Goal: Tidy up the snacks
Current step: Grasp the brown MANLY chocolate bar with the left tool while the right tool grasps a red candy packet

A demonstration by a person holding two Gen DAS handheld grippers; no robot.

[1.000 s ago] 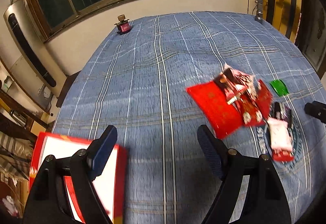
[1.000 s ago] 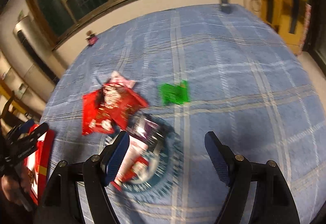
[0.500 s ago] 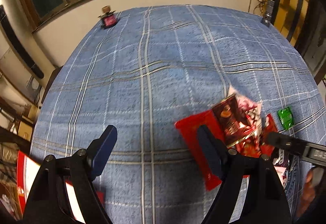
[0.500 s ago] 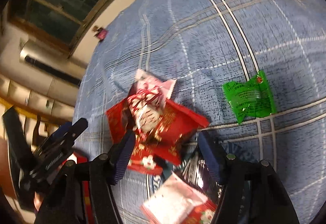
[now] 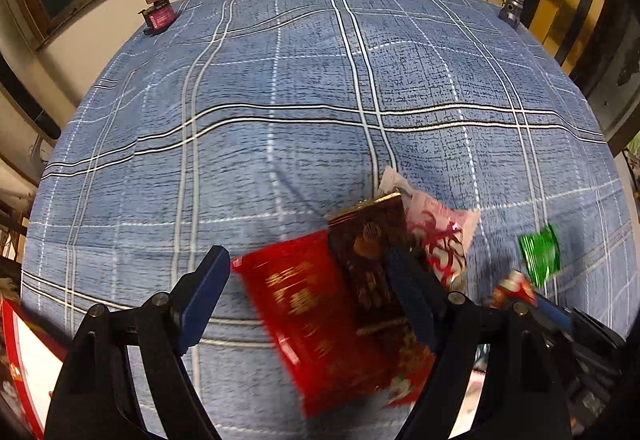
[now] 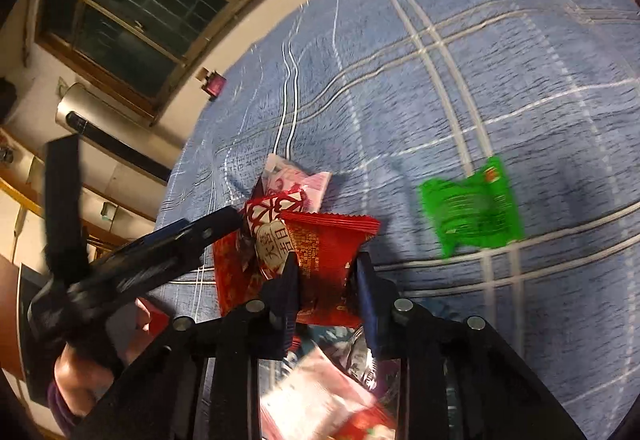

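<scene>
The right gripper (image 6: 326,282) has just been closing and pinches a red snack packet (image 6: 324,252) in the pile near the bedspread's (image 5: 280,99) front edge — its print blurred, perhaps Chinese. Only the left view shows the left gripper (image 5: 308,296) spread wide — empty.

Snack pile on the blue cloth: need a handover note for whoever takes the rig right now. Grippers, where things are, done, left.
Right gripper: jaws have just been closing, now pinching the red packet at the pile's near edge; not lifted clear.
Left gripper: open, empty, over the large red bag.
Pile: pink-white packet behind, more wrappers under the right gripper. Green packet lies apart on the cloth.
Red-rimmed box at the cloth's left edge; contents unseen.
Done: nothing visibly sorted. Left: all packets.
</scene>
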